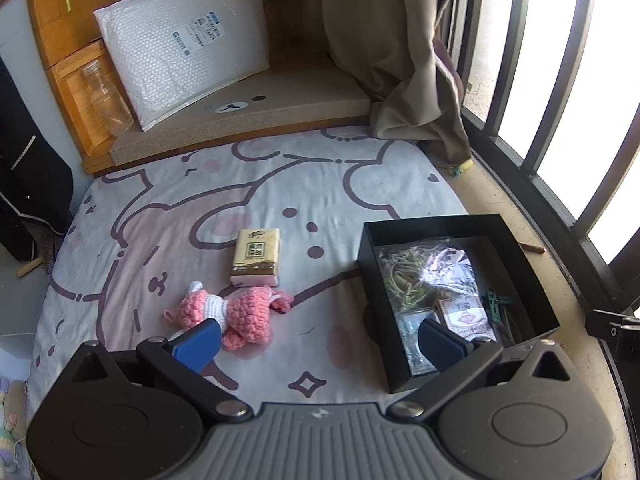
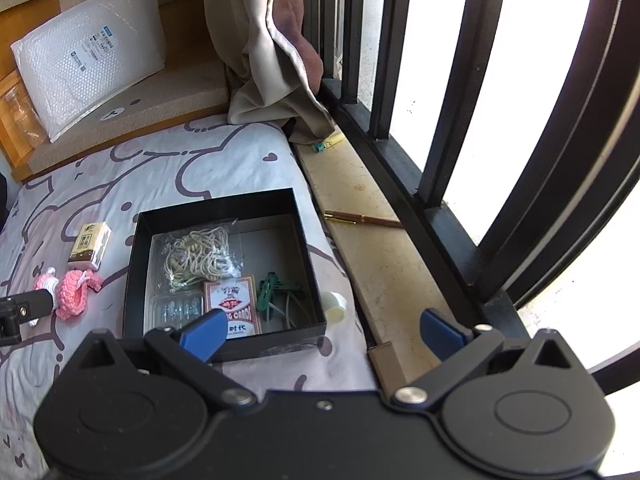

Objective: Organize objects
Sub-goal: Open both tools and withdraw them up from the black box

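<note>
Both claws hang over a bed covered by a pale sheet with purple cartoon outlines (image 1: 256,184). The left claw (image 1: 318,340) is spread wide with nothing between its blue fingertips (image 1: 198,342); the right claw (image 2: 320,332) is likewise wide open and empty.

On the sheet, left of centre, lies a pink and white crocheted doll (image 1: 234,312), on its side, with a small beige tissue packet (image 1: 257,258) just beyond it, nearly touching. To their right sits an open, shallow black cardboard box (image 2: 138,264) near the bed's right edge. Inside the box, a clear bag of cream cord (image 2: 200,258) fills the far part; nearer lie a red deck of playing cards (image 2: 231,308), a clear plastic blister pack (image 2: 176,310) to its left and green clothes pegs (image 2: 267,286) to its right. A small white cylindrical bottle (image 2: 335,306) rests on the sheet just outside the box's right wall.

Along the stone window ledge (image 2: 384,264) beside the black bars lies a brown pen (image 2: 362,219). At the far end, a white bubble mailer (image 1: 188,44) leans against a wooden cabinet (image 1: 68,28), beside a beige curtain (image 1: 400,48).
</note>
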